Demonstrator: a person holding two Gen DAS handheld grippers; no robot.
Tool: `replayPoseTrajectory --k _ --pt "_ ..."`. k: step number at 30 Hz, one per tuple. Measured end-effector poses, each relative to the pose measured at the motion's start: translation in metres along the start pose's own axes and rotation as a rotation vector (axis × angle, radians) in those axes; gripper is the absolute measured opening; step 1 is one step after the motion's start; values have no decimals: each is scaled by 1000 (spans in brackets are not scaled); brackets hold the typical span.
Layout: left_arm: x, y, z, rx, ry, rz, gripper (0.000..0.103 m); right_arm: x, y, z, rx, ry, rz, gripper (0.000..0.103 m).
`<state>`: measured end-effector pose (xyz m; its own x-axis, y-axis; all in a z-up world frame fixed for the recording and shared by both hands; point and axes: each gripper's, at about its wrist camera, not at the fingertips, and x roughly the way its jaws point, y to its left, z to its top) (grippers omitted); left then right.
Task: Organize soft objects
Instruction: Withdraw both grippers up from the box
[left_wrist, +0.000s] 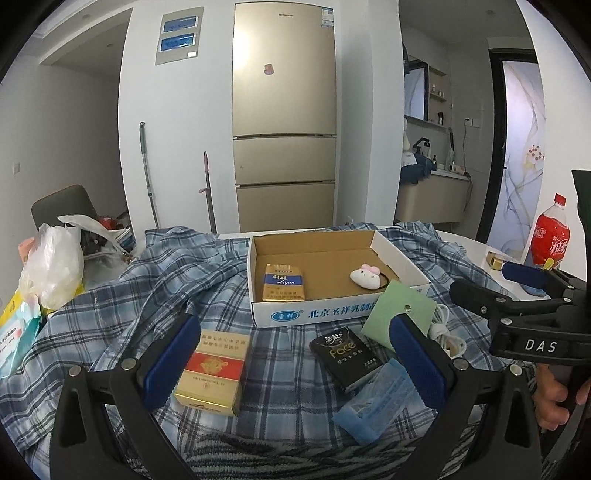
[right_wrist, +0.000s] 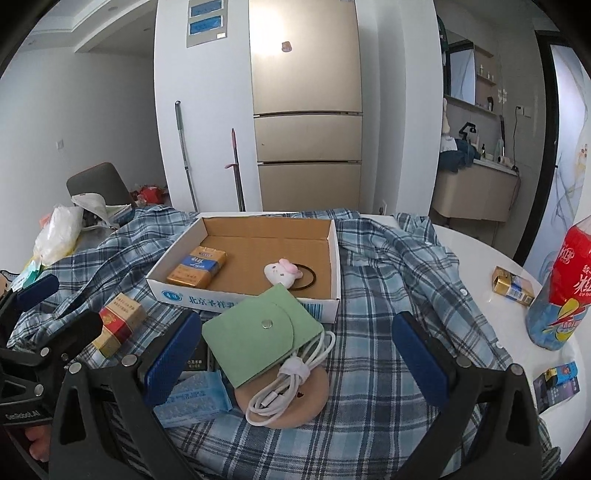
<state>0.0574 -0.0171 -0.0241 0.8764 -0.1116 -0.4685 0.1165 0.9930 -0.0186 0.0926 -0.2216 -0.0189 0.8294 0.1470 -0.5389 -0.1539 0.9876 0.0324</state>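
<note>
Both the left gripper (left_wrist: 295, 354) and right gripper (right_wrist: 295, 354) hang spread and empty, and that floppy green pouch (right_wrist: 258, 334) looks light, best pinched at its edge

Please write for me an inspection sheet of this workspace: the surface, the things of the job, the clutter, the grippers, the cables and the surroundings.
Surface: blue-and-white plaid shirt spread over a white table.
Job's things: open white cardboard box holds a blue-gold cigarette pack and a white plush hair tie. In front of it: green snap pouch, red-gold carton, black "Face" tissue pack, blue tissue packet.
Clutter: red soda bottle, small gold box, plastic bags.
Grippers: left gripper open, empty; right gripper open, empty.
Cables: coiled white cable on a tan disc.
Surroundings: gold refrigerator, two mops, chair.
</note>
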Motion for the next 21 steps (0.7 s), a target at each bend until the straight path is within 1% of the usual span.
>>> replayPoseTrajectory --k 5,8,11,12,14,15,18,21 --pt "2 4 0 -18 16 -2 103 0 0 0 -2 -5 -7 102" --pt "2 2 0 -8 37 -28 103 1 -1 1 3 -1 -12 103" --pt "2 -6 2 41 67 -64 103 4 -5 1 18 10 -17 103" --pt "2 -9 1 62 77 -63 103 5 -7 2 25 16 -14 103" --pt "8 -17 -2 119 109 -36 103 6 -10 3 42 29 7 103" --pt "12 -21 -4 145 136 -44 103 5 -11 3 51 30 17 103" --pt "20 -25 -9 173 208 -104 103 0 -12 5 56 26 37 103" --pt "28 -29 -11 213 263 -163 102 -1 -12 5 57 20 35 103"
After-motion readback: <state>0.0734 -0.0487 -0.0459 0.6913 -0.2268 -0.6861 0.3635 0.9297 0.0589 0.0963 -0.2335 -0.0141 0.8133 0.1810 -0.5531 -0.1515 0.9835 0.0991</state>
